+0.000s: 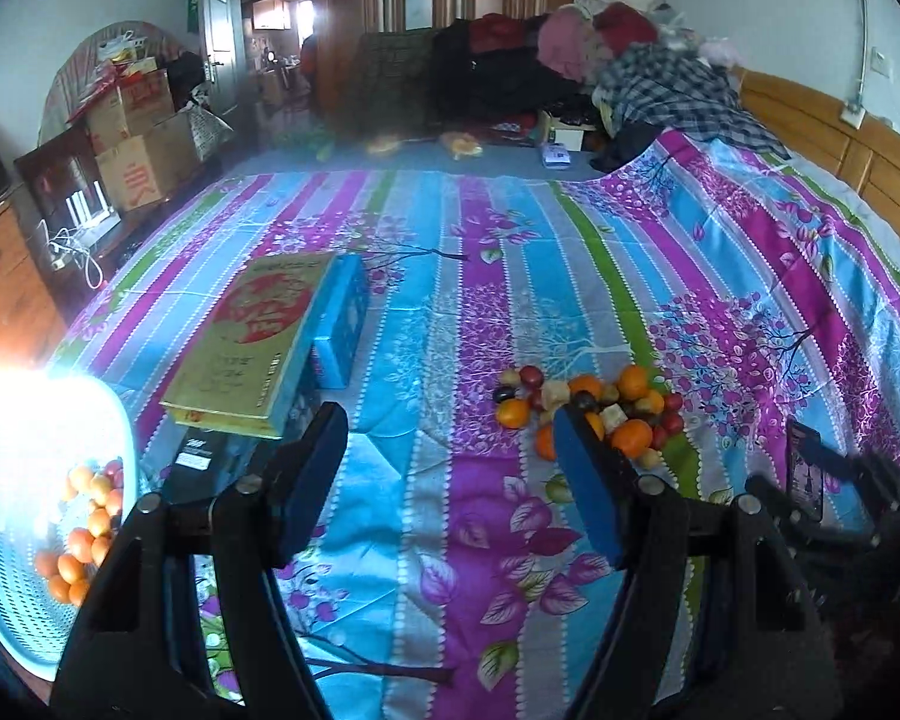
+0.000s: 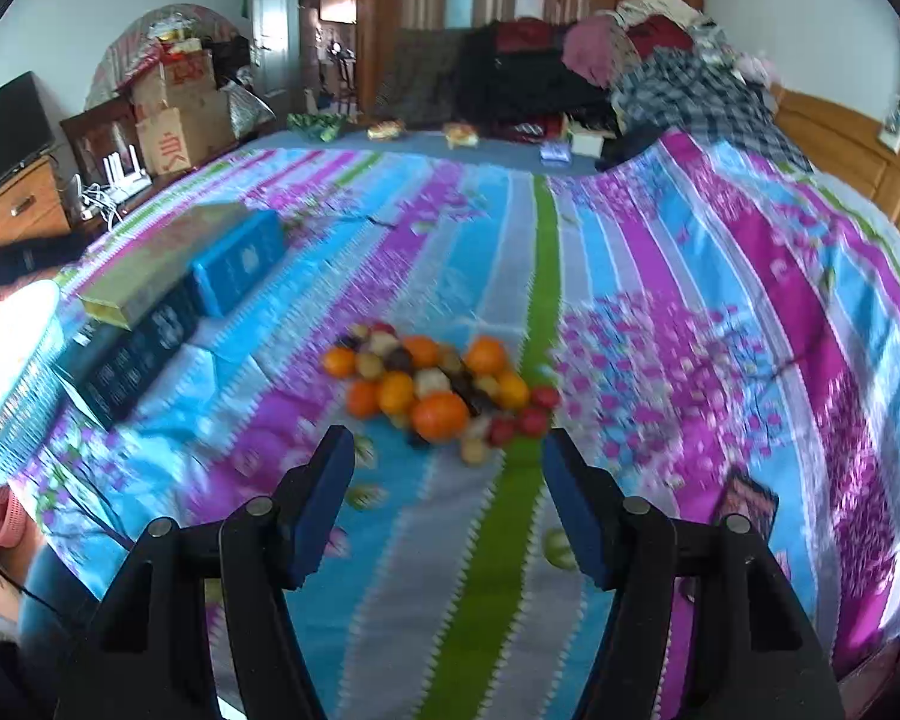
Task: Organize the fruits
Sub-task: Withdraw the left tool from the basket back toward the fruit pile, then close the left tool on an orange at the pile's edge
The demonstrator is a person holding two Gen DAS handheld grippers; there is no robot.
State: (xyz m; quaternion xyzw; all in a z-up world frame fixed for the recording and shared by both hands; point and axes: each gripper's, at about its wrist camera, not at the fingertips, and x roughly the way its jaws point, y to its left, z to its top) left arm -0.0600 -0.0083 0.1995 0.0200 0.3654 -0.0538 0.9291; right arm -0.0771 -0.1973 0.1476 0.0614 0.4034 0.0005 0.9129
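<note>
At the far left of the left wrist view a pale blue mesh basket (image 1: 12, 600) sits at the edge of the bed, half washed out by glare, with a handful of small orange and reddish fruits (image 1: 84, 534) lying in it. Just right of it a flat gold box (image 1: 252, 342) rests on top of blue boxes (image 1: 342, 324), its long axis running away from the camera toward the far end of the bed. The left gripper (image 1: 450, 468) hangs over the striped floral bedspread (image 1: 450, 300) with its jaws spread wide and nothing between them. Further right, the fruit pile (image 1: 594, 414) lies on the bedspread, partly hidden behind the gripper's right finger; it is a loose cluster of oranges, small red and dark fruits and pale chunks, stretched roughly left to right across the stripes. In the right wrist view, which is motion-blurred, the same basket (image 2: 18, 396) and boxes (image 2: 210, 264) sit at the left, and the pile (image 2: 438, 384) lies just ahead of the right gripper (image 2: 447, 468), its long axis running left to right and slightly toward the camera at the right end. That gripper's jaws also stand wide apart, empty, above the bedspread (image 2: 630, 276) and not touching the fruit.
</note>
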